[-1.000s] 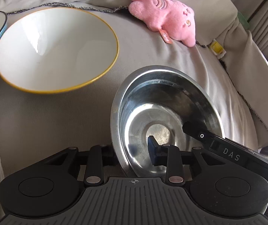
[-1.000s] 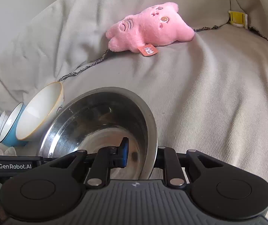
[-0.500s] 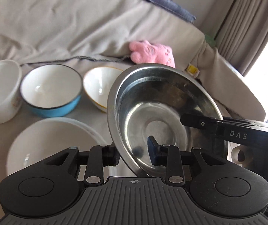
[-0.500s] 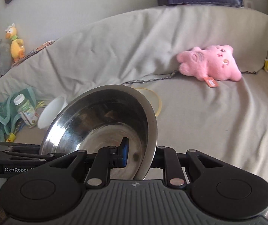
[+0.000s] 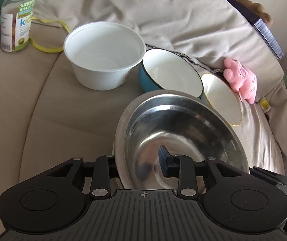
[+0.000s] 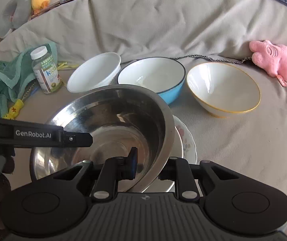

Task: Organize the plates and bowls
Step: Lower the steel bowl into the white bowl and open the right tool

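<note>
A steel bowl (image 5: 183,136) (image 6: 113,120) hangs tilted between both grippers, low over a floral plate (image 6: 187,140) on the sofa seat. My left gripper (image 5: 139,162) holds its left rim, one finger inside and one outside; the jaws are opening slightly with the rim still between them. My right gripper (image 6: 148,166) is shut on the opposite rim. Behind stand a white plastic bowl (image 5: 103,46) (image 6: 95,72), a blue bowl (image 5: 171,74) (image 6: 151,74) and a yellow-rimmed bowl (image 5: 221,98) (image 6: 223,88) in a row.
A vitamin bottle (image 5: 16,18) (image 6: 46,70) and a green towel (image 6: 1,80) lie at the left. A pink plush toy (image 5: 241,78) (image 6: 277,62) rests at the right by the backrest. A dark notebook (image 5: 263,26) lies on top of the sofa back.
Both grippers carried the steel bowl leftward across the sofa, away from the pink plush, to a spot over the plate in front of the row of bowls.
</note>
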Motion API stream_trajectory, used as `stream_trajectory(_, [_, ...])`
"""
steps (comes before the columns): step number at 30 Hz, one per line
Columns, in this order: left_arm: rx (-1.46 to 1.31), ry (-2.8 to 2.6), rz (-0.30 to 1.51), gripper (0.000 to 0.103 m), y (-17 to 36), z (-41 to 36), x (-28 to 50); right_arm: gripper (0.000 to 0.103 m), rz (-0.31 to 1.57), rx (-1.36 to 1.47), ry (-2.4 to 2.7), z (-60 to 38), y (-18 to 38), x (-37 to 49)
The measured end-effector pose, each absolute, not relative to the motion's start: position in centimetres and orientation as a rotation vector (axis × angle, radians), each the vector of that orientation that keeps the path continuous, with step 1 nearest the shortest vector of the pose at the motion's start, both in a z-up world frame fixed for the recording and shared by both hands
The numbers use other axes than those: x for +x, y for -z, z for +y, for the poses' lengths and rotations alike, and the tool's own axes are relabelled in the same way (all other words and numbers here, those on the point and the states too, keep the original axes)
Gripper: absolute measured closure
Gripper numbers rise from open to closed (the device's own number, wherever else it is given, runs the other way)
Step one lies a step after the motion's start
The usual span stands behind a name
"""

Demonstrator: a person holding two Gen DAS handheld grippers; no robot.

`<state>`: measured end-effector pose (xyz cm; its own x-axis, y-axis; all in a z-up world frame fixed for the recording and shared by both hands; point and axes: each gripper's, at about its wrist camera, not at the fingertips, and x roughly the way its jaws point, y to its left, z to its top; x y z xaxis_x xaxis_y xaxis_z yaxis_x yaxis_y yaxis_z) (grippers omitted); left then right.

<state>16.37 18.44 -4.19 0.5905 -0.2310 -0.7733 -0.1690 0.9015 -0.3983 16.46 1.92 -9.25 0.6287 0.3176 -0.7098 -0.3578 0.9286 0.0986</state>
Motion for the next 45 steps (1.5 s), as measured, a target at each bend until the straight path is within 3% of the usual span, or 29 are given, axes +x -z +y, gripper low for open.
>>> stream_trajectory(45, [-0.385, 0.018, 1.002, 0.070, 5.0, 17.8, 17.3, 0.081, 0.897, 0.016, -0.366, 0.2, 10.0, 17.1])
